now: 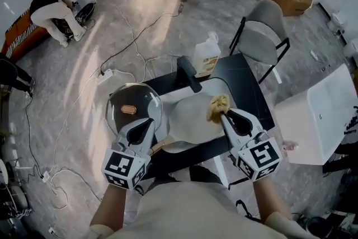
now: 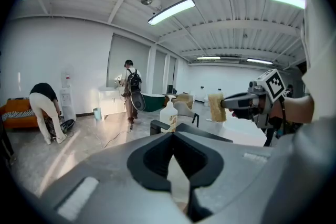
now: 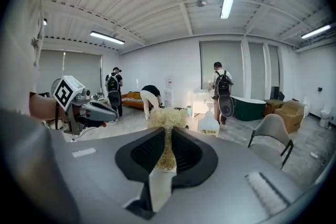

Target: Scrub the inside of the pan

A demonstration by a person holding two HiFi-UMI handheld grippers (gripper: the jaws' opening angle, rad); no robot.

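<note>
Pan (image 1: 190, 117) on black table (image 1: 246, 73), cabled grey floor (image 1: 112, 31); right gripper (image 1: 225, 115) jaws clamp scrubber (image 1: 217, 106), left gripper (image 1: 149, 121) jaws together.

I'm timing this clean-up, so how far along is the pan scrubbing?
Done: the round glass lid is off, lying left of the pale grey pan. In hand: the right gripper is shut on a yellow fibrous scrubber, held over the pan's right side. The left gripper is shut near the lid. Left: the scrubbing itself; no suds show.
</note>
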